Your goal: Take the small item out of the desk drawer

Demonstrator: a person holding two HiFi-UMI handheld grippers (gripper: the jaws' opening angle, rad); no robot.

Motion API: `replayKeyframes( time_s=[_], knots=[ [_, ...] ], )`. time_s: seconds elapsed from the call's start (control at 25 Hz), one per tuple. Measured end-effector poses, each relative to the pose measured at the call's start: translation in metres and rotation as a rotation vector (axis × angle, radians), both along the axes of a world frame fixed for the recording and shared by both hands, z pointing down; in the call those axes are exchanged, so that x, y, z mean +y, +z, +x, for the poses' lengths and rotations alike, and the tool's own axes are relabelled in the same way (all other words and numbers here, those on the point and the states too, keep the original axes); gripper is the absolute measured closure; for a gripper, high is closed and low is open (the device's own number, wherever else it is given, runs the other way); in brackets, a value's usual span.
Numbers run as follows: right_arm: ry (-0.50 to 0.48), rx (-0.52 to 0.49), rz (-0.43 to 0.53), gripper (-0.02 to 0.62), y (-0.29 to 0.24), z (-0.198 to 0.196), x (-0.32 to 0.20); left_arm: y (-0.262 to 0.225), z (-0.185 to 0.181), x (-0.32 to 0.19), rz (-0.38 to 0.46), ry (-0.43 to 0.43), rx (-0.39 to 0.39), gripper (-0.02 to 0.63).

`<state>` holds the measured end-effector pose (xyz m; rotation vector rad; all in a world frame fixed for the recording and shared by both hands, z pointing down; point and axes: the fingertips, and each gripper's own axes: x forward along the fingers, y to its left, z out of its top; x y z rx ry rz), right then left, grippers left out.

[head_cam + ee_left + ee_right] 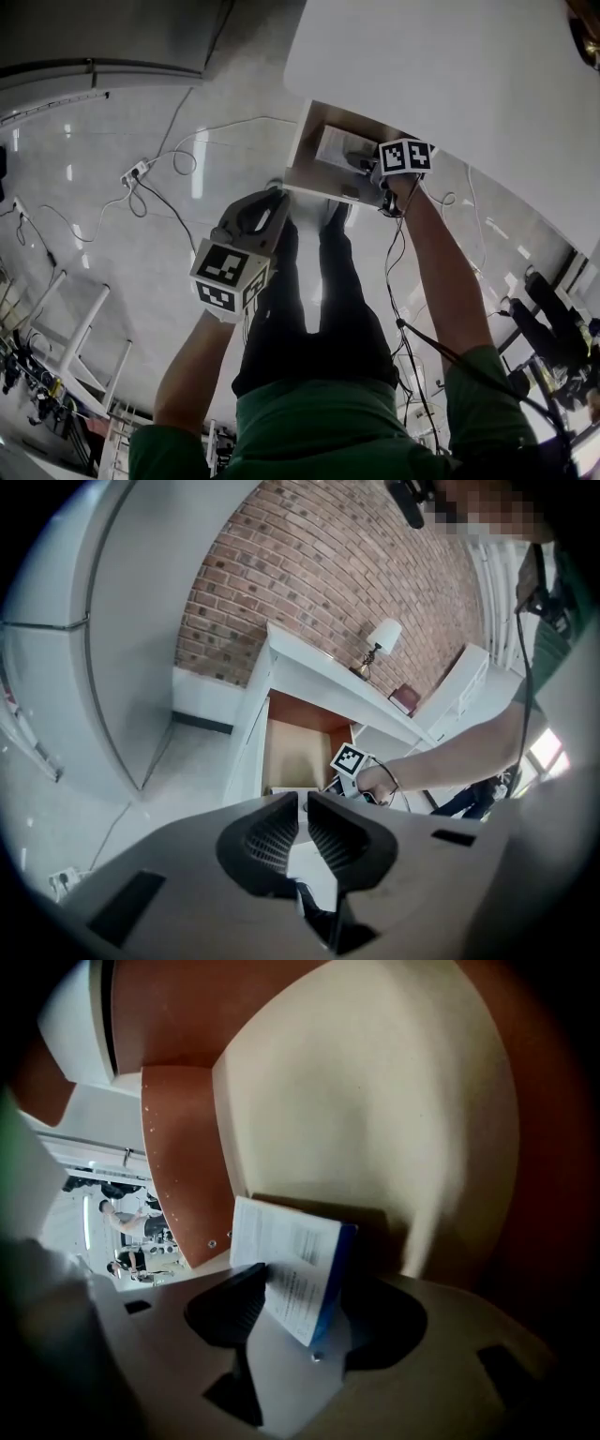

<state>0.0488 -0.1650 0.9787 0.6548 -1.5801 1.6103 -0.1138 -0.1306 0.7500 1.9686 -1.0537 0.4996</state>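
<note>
**Right gripper is holding the small box inside the open drawer**

The right gripper is reaching down into the open drawer under the white desk. Its jaws are standing fairly wide and are clamping a small box between them; the left pad is pressing on the printed white face, and the blue side is lying against the other jaw. The small box is sitting tilted (one lower corner is hanging over the gripper's own body), inside the drawer, over its pale bottom and near its reddish-brown side wall; whether it is touching the bottom I cannot tell. The left gripper is hanging outside the drawer, in front of it and well apart from the small box; its jaws are standing with only a narrow gap, and nothing is sitting between them. A table lamp is standing on the desk in front of a brick wall; cables are lying across the shiny floor.
</note>
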Motion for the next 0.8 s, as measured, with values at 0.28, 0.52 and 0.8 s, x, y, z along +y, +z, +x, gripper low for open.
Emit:
replayKeyframes(
  time_s=[0.28, 0.52, 0.8],
  knots=[
    [0.021, -0.066, 0.076, 0.468, -0.023, -0.010, 0.002, -0.006, 0.001, -0.004, 0.000, -0.012, 0.002, 0.591],
    [-0.025, -0.061, 0.164, 0.495, -0.039, -0.010, 0.005, -0.014, 0.009, -0.005, 0.004, -0.006, 0.002, 0.591],
    [-0.101, -0.021, 0.313, 0.505, -0.065, -0.007, -0.002, -0.024, 0.019, -0.004, 0.021, 0.001, 0.001, 0.591]
  ],
)
